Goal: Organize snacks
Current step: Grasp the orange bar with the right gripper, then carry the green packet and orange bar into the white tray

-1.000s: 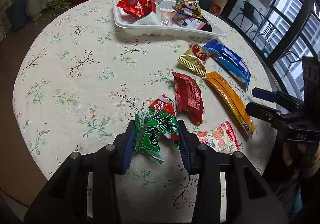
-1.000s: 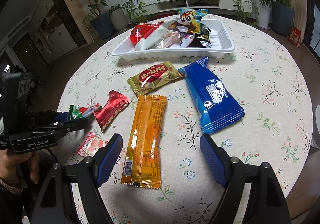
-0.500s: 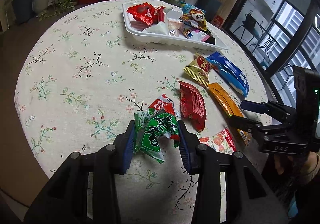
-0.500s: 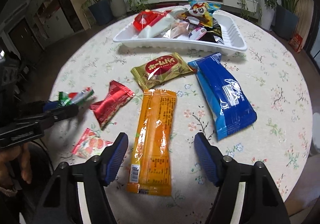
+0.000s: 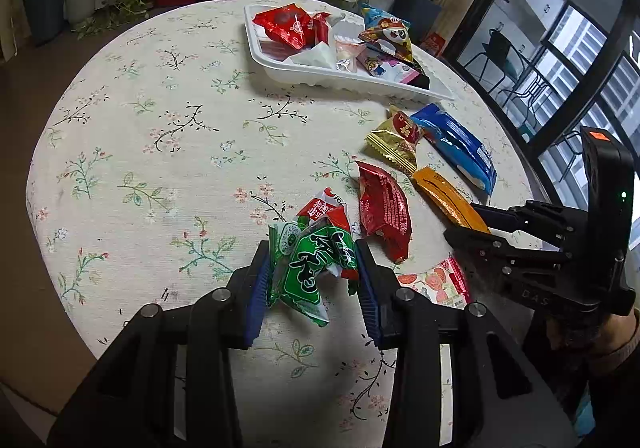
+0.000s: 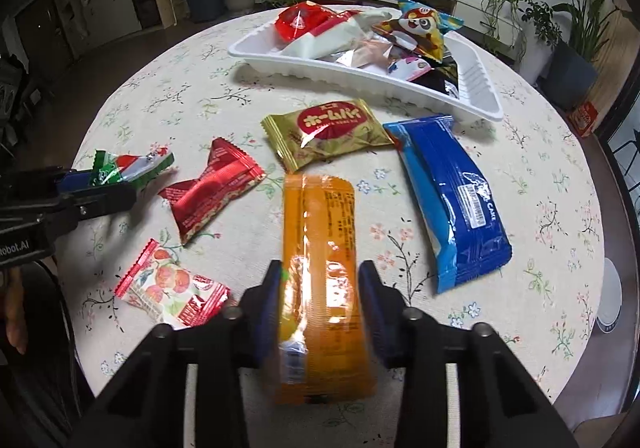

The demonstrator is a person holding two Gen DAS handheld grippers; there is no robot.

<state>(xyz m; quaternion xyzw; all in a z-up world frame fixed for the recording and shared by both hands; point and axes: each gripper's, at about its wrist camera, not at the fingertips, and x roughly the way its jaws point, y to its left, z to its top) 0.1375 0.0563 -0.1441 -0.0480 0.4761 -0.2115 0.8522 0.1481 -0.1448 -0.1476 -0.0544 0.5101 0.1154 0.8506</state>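
Only in the right view is a peach-printed packet (image 6: 170, 290) shown whole; in the left view it is half hidden. A floral cloth (image 5: 160, 136) covers the round table; plants line the far wall. The green packet (image 5: 312, 268) is pinched by the left gripper (image 5: 312, 280). The right gripper (image 6: 322, 294) has just been closing and is clamped across the orange bar (image 6: 320, 248). Farther off, the white tray (image 6: 476, 88) holds snacks.

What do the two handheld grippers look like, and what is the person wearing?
Both are black, angular frames with silver screws and blue ribbed finger pads. The right gripper has a tall black body with an orange sticker, a green light and pale lettering. The left gripper carries white lettering. A brown sleeve cuff shows at the wrist.
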